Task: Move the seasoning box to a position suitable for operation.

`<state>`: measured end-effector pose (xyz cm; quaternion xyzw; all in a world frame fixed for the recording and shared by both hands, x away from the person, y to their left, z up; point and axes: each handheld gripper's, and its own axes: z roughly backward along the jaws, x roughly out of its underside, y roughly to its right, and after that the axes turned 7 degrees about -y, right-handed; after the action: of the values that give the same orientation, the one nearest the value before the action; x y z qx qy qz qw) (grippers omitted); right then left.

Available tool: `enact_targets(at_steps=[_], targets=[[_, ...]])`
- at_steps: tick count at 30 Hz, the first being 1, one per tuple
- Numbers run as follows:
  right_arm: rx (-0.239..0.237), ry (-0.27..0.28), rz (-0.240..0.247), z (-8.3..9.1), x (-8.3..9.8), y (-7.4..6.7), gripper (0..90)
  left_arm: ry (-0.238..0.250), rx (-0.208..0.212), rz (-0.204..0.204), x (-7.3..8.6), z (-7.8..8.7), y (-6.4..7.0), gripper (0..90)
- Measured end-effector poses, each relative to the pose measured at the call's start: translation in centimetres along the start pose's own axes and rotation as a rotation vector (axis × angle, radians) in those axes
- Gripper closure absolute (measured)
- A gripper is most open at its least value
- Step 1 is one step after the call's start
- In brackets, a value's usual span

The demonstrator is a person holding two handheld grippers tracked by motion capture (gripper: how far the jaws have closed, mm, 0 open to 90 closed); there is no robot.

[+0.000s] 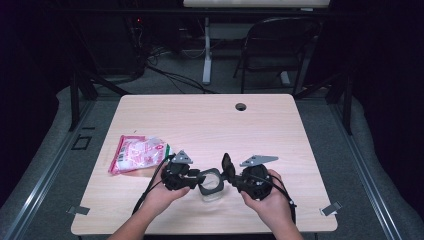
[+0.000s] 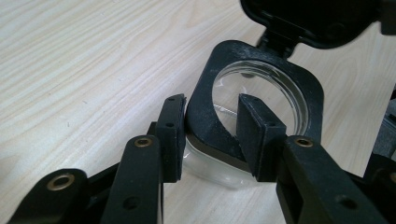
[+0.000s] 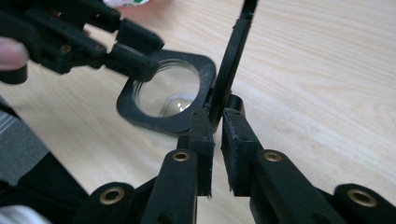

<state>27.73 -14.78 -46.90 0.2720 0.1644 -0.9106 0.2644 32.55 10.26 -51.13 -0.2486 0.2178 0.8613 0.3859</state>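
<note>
A small clear jar [image 1: 212,191] with a black square collar [image 2: 205,88] stands on the table near the front edge. Its black flip lid [image 3: 229,65] is swung up on a hinge. My left gripper [image 2: 212,135] is shut on the collar's near side, one pad outside it and one inside the round opening. It reaches in from the left in the high view [image 1: 201,178]. My right gripper [image 3: 218,135] comes from the right [image 1: 232,176] and is shut on the upright lid's edge. The left gripper [image 3: 140,58] also shows in the right gripper view, on the collar [image 3: 163,122].
A pink and white plastic packet [image 1: 137,154] lies on the wooden table [image 1: 210,120] to the left of my hands. A cable hole [image 1: 241,106] sits near the table's far edge. A black chair [image 1: 280,45] stands beyond the table.
</note>
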Motion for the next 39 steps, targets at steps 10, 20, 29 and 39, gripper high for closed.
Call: enact_targets(at_steps=[10,20,29,39], targets=[[0.013,0.081,-0.033,-1.0,-0.4,1.4,85.4,0.021,-0.001,0.01,0.2,0.0,0.4,59.9],[0.014,0.105,-0.039,-1.6,-0.9,1.7,85.9,0.025,0.01,0.005,0.7,0.0,1.2,57.1],[0.006,0.099,-0.029,-1.7,-1.1,2.0,85.3,0.041,0.015,0.005,0.9,0.0,1.3,56.2],[-0.031,0.065,-0.025,-1.2,-0.9,1.9,69.8,0.096,-0.035,0.046,0.8,3.5,-1.8,49.8]])
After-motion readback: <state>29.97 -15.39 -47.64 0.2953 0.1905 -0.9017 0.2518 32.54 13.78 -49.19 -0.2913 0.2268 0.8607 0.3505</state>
